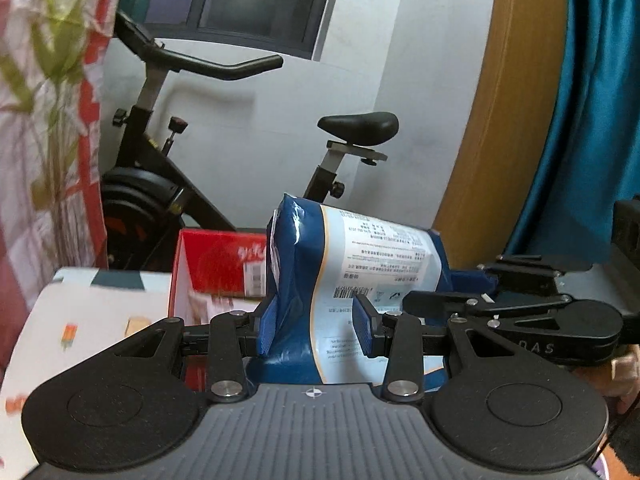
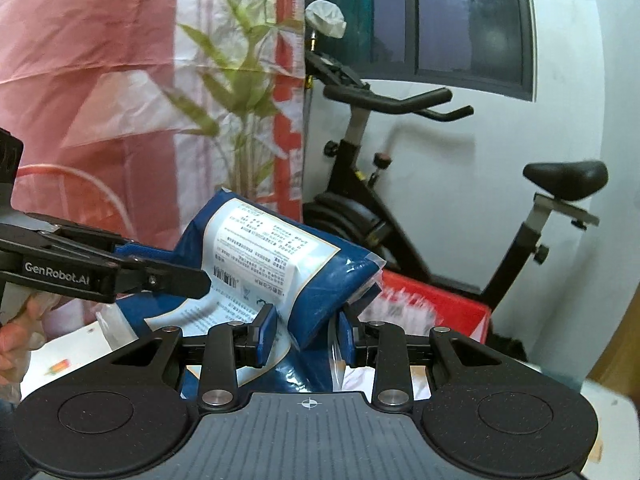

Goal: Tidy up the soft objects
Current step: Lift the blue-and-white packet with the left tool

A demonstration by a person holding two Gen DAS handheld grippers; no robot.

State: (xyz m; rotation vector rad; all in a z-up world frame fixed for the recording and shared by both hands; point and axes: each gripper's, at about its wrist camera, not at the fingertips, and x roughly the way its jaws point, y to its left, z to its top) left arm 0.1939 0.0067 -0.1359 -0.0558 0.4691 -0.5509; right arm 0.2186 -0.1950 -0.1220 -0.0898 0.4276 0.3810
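I have the blue soft pack [image 1: 352, 276] lifted above the red box [image 1: 218, 268], left gripper [image 1: 312, 326] and right gripper [image 2: 306, 332] both clamped on it; I'd lower level, releasing together.

blue pack [image 1: 360, 264]: glossy plastic film, crinkled, printed label | left gripper [image 1: 314, 326]: matt black plastic, ribbed grey base, bare metal pivot pins, blue pads | red box [image 1: 218, 264]: glossy card | bike saddle [image 1: 358, 126]: matt black | curtain [image 1: 592, 120]: shiny teal cloth | door frame [image 1: 504, 120]: smooth wood
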